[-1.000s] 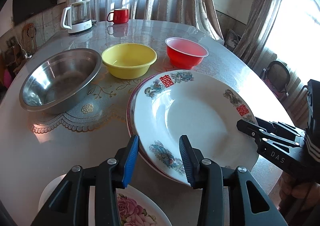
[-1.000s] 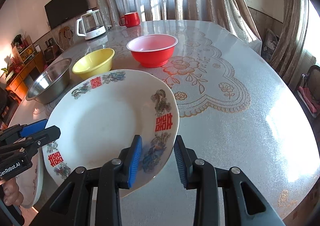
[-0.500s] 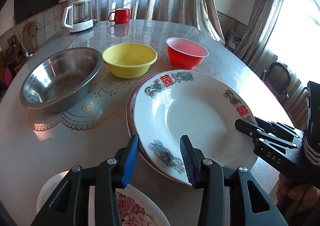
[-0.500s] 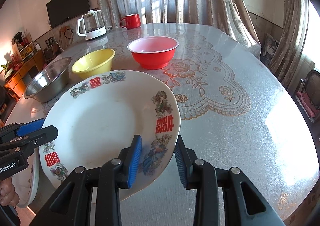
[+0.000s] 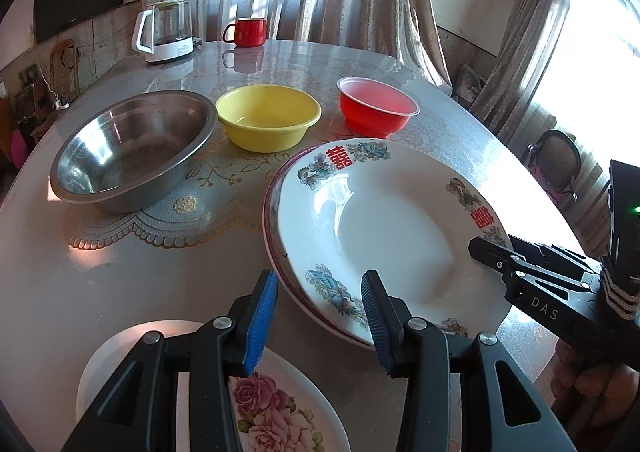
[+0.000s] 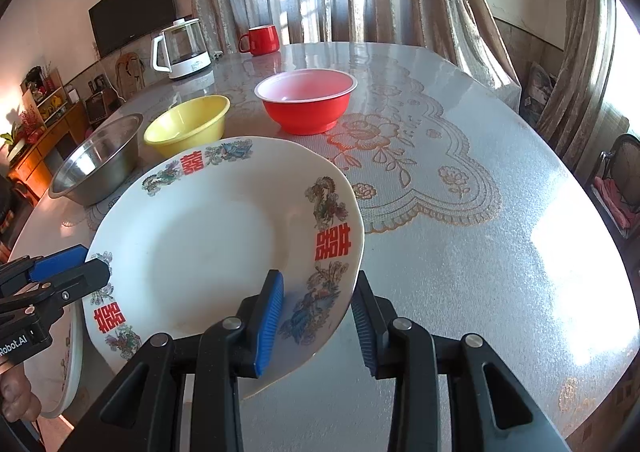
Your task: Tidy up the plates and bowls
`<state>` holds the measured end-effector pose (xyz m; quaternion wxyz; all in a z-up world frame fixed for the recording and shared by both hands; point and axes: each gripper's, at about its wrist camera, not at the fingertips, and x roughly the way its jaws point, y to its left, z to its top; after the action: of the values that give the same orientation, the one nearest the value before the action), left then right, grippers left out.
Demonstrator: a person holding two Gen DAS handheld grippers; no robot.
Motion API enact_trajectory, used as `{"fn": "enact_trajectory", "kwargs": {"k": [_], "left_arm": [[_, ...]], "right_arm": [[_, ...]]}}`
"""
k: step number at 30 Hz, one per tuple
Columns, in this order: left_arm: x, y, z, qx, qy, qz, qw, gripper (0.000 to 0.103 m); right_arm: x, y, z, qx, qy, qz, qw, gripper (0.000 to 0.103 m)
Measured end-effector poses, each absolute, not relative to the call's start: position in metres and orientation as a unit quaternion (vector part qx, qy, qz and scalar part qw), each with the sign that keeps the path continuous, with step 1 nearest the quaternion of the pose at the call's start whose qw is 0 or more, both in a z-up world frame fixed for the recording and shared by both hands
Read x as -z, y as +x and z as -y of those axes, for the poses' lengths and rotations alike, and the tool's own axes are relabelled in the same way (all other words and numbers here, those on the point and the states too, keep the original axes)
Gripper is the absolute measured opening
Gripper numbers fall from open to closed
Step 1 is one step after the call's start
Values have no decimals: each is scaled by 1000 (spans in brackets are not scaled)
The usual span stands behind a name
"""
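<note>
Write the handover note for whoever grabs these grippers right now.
Left gripper: jaws apart around the near rim of the red-character plate, not visibly pressing.
Right gripper: straddles the same plate's right-hand rim; grip unclear.
Things: that plate sits on a red-rimmed plate. The rose plate lies alone at the near edge. The steel bowl, yellow bowl and red bowl stand apart in a row behind.
Done: two plates stacked.
Left: add the rose plate, and probably nest the bowls.
</note>
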<state>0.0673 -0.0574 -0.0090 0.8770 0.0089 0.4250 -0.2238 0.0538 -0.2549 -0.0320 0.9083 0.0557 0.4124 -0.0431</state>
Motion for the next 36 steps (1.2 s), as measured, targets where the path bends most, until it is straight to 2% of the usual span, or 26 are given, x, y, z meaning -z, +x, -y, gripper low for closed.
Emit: {"fn": "enact_trajectory", "kwargs": {"k": [21, 36], "left_arm": [[-15, 46, 25, 186, -2, -386, 903, 50], [-28, 32, -3, 157, -15, -363, 918, 51]], "right_arm": [[26, 48, 252, 55, 56, -410, 908, 37], [5, 43, 238, 24, 56, -381, 923, 38]]}}
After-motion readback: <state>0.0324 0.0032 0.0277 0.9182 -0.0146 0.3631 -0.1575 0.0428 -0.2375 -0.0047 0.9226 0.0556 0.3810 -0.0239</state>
